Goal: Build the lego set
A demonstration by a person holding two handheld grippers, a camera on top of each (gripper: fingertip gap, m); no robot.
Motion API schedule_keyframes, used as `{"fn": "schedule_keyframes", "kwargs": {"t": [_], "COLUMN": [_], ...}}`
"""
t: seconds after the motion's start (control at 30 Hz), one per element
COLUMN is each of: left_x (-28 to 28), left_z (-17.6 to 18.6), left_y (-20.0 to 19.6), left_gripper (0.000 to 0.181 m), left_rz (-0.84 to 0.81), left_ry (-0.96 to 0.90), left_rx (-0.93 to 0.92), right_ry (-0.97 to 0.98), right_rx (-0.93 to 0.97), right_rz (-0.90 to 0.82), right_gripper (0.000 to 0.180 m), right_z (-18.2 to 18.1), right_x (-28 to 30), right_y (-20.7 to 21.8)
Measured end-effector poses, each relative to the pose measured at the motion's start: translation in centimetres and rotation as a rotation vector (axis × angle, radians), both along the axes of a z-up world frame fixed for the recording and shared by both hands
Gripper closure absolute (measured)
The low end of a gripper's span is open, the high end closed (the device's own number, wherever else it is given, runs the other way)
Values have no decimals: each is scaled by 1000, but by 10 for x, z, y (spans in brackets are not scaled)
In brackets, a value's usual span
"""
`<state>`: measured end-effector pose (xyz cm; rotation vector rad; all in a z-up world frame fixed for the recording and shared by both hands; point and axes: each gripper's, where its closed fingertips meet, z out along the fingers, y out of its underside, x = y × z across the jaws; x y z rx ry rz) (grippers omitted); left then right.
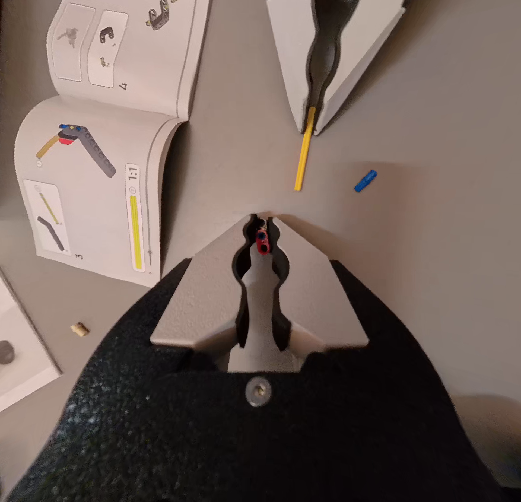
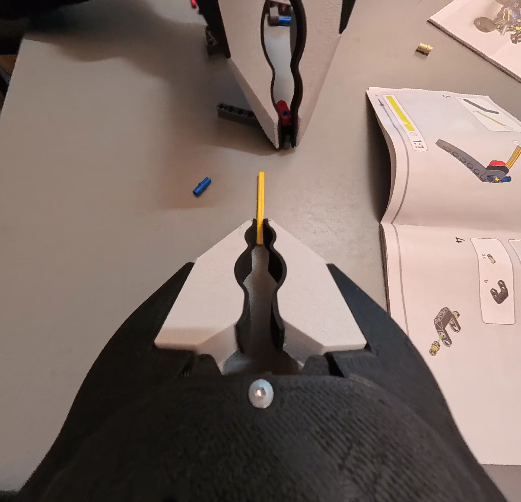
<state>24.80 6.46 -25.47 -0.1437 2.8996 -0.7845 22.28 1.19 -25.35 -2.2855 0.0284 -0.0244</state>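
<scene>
My left gripper (image 1: 262,219) is shut on a small red piece (image 1: 262,241) with a blue pin in it. In the right wrist view this gripper (image 2: 286,146) stands tip-down on the table with the red piece (image 2: 282,112) between its fingers. A dark grey beam (image 2: 238,112) sticks out to its left side. My right gripper (image 2: 260,220) is shut on one end of a thin yellow axle (image 2: 260,198), which points toward the left gripper. The left wrist view shows the right gripper (image 1: 308,130) and the axle (image 1: 304,155) facing me. A gap separates the axle's free end from the red piece.
A loose blue pin (image 1: 365,180) (image 2: 202,186) lies on the grey table beside the axle. The open instruction booklet (image 1: 112,122) (image 2: 451,206) lies to one side, with a tan pin (image 1: 79,329) (image 2: 425,48) and a white printed sheet (image 2: 479,23) beyond it. More loose pieces (image 2: 279,17) lie behind the left gripper. There is about 7 centimetres between the tips of the two grippers.
</scene>
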Motion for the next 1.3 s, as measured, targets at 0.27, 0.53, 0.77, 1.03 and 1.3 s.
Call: {"fn": "schedule_keyframes", "kwargs": {"t": [0.27,0.53,0.77,1.03,1.3], "left_x": [15,10,11,-1,-7], "left_z": [22,65,89,124,131], "left_y": [0,3,3,-3,-6], "left_gripper": [176,175,175,176,176], "left_rz": [62,67,65,-6,-52], "left_ry": [17,6,80,173,203], "left_rx": [-255,-579,-830,-1090,-1174], "right_ry": [-65,-88,-251,-484,-509], "right_rx": [-3,-1,208,462,407], "right_rz": [34,41,-47,-105,-74], "right_gripper": [177,177,177,177,177], "right_z": [0,0,44,117,111], "right_x": [2,5,23,22,16], "right_y": [2,5,16,10,16]}}
